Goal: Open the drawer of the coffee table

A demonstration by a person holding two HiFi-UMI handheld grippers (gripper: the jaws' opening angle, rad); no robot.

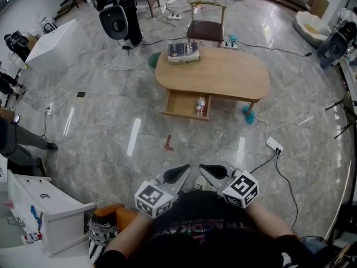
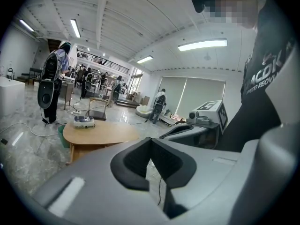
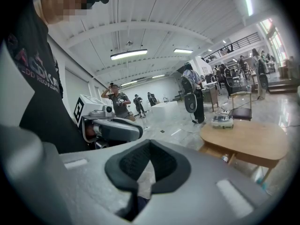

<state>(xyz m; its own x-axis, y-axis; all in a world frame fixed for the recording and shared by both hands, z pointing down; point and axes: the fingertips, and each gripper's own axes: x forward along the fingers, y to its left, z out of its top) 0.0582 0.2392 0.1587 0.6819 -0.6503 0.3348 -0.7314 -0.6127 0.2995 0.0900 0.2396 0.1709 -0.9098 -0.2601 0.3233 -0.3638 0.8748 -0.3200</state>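
Observation:
The oval wooden coffee table [image 1: 223, 74] stands on the marble floor well ahead of me. Its drawer [image 1: 181, 106] hangs pulled out on the near side, with a small can [image 1: 201, 106] inside. A stack of books [image 1: 183, 52] rests on the tabletop's far left. My left gripper [image 1: 184, 172] and right gripper [image 1: 205, 169] hover side by side close to my body, far short of the table. Both are shut with nothing between the jaws. The left gripper view shows the table [image 2: 101, 134] in the distance; the right gripper view shows the table [image 3: 248, 137] and drawer [image 3: 220, 154].
A chair [image 1: 206, 27] stands behind the table, a speaker on a stand [image 1: 117, 21] at the far left, beside a white box [image 1: 56, 43]. Cables and a power strip [image 1: 274, 145] cross the floor. A small red item [image 1: 169, 144] lies between me and the table. A white cabinet [image 1: 39, 211] stands near left.

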